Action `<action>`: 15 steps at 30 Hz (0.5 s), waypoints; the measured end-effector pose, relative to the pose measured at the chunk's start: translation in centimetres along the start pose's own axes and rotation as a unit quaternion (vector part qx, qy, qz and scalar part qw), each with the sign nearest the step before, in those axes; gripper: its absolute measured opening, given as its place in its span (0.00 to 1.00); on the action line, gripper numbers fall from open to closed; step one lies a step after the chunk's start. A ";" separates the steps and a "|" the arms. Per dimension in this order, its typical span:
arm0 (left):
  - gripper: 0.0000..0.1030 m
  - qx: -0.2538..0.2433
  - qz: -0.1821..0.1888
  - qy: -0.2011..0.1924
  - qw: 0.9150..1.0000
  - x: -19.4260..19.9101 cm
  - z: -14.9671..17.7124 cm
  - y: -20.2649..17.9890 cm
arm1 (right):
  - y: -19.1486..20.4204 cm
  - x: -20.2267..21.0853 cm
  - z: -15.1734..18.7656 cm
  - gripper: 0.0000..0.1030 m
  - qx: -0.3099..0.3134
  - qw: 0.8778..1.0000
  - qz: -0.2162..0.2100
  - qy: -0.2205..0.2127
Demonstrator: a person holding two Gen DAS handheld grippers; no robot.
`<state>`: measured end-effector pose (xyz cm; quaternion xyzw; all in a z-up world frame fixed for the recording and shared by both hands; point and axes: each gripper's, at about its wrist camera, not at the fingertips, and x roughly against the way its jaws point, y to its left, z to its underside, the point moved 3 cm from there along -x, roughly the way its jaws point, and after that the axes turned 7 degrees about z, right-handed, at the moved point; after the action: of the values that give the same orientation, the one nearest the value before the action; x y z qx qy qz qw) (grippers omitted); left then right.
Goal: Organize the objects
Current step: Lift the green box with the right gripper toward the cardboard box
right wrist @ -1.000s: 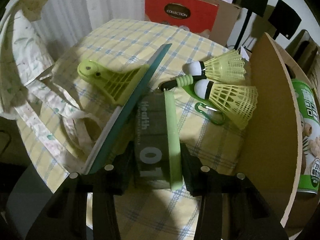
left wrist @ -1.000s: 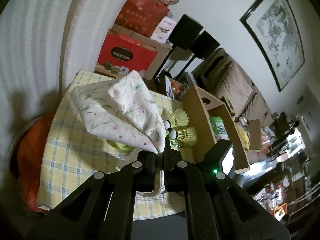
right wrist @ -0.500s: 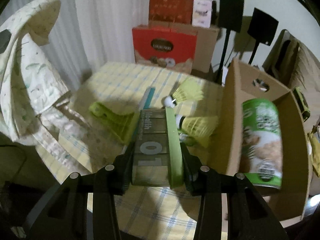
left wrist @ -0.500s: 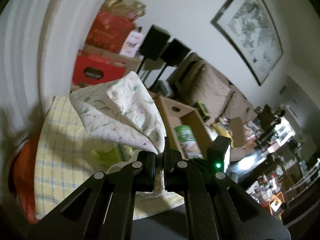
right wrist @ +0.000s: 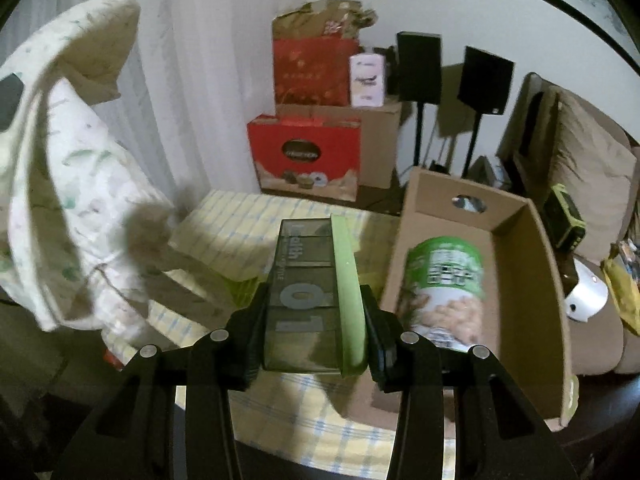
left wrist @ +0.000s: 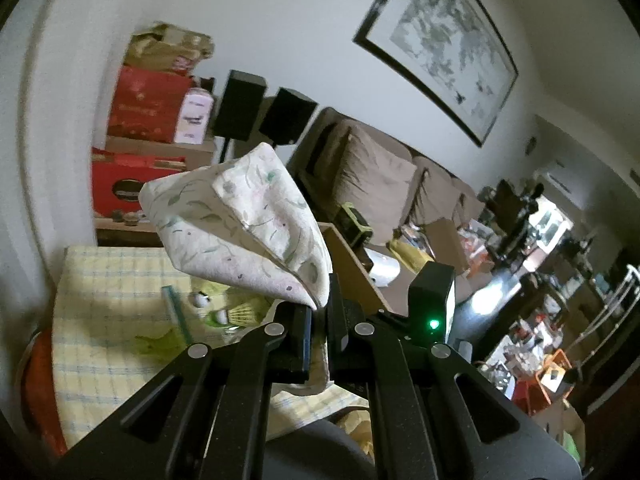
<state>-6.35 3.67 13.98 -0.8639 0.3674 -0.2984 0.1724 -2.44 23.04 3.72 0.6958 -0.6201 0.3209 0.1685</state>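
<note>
My left gripper (left wrist: 319,312) is shut on the edge of a floral cloth bag (left wrist: 240,224), which hangs lifted above the yellow checked tablecloth (left wrist: 108,300); the same bag (right wrist: 68,184) fills the left of the right wrist view. My right gripper (right wrist: 314,308) is shut on a dark translucent pill box with a green lid (right wrist: 316,292), marked "01", held in the air above the table beside the cardboard box (right wrist: 548,280). A green-labelled can (right wrist: 444,284) lies inside that box. Yellow shuttlecocks (left wrist: 236,312), a green clip (left wrist: 160,344) and a teal strip (left wrist: 176,312) lie on the cloth below.
Red gift boxes (right wrist: 308,160) and a paper bag (right wrist: 320,68) are stacked against the far wall. Two black speakers on stands (right wrist: 452,72) stand beside a brown sofa (left wrist: 380,184). A white curtain (right wrist: 168,80) hangs at the left. A framed picture (left wrist: 440,44) hangs above the sofa.
Both grippers have risen well above the table, each keeping its hold. The bag came up off the tablecloth and the pill box now hangs high beside the cardboard box.
</note>
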 end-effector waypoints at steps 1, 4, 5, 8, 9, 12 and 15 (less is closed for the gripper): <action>0.05 -0.004 0.001 0.004 1.000 -0.6 -0.1 -0.5 | -0.5 0.3 0.0 0.41 -0.004 1.000 0.003 -0.001; 0.05 -0.012 0.009 0.015 1.000 -2.6 -0.2 -2.0 | -2.3 1.4 0.3 0.41 -0.017 1.000 0.018 -0.005; 0.05 -0.014 0.010 0.018 1.000 -3.3 -0.3 -2.3 | -2.8 1.8 0.5 0.41 -0.022 1.000 0.021 -0.006; 0.05 -0.024 0.007 0.028 0.999 -5.9 -0.4 -3.6 | -5.1 2.9 0.8 0.41 -0.039 0.999 0.035 -0.007; 0.05 -0.029 0.006 0.035 0.999 -7.1 -0.5 -4.1 | -5.9 3.3 0.9 0.41 -0.046 0.998 0.041 -0.007; 0.05 -0.033 0.013 0.051 0.998 -9.8 -0.4 -5.3 | -7.9 4.7 1.2 0.41 -0.057 0.997 0.055 -0.012; 0.05 -0.037 0.021 0.063 0.997 -12.4 -0.4 -6.8 | -9.8 5.9 1.3 0.41 -0.067 0.995 0.068 -0.018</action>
<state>-9.81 17.38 12.95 -0.8409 0.4068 -0.3351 0.1233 7.55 19.48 8.21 0.6444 -0.6892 0.2771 0.1816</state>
